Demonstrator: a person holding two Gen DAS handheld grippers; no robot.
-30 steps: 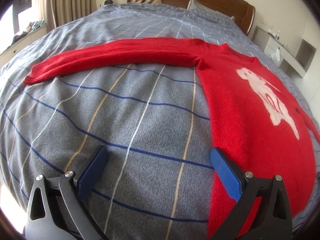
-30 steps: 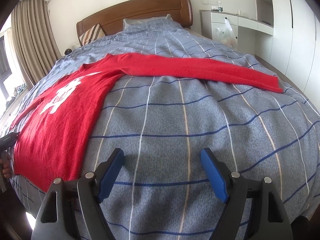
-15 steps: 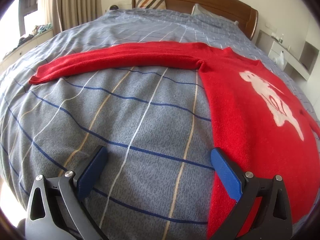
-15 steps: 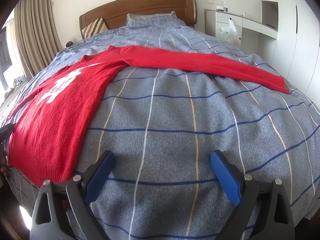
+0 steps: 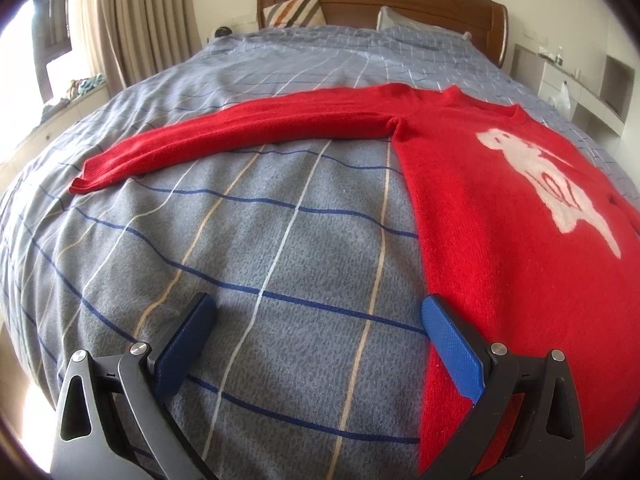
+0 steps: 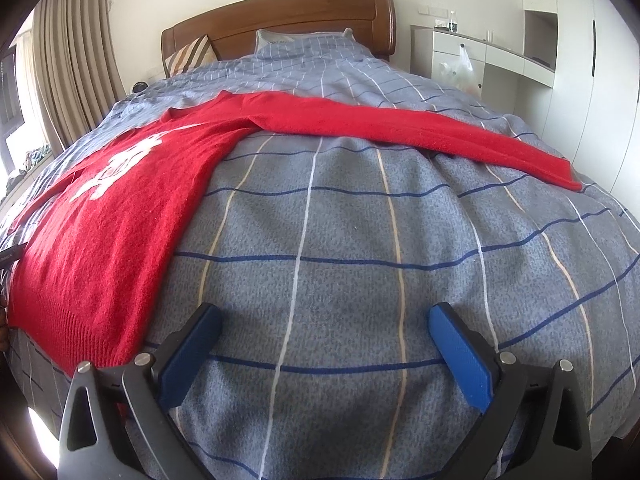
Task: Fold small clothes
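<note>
A red sweater with a white animal figure on its chest lies flat on the bed, both sleeves spread out sideways across the grey-blue checked cover. The left gripper hovers above the cover by the sweater's lower edge, its blue fingers wide apart and empty — the right-hand one is seen against the red knit. The right gripper hangs over bare cover just beside the hem; its fingers have just been opening and stand fully apart, nothing between them. A wooden headboard and pillows sit beyond.
</note>
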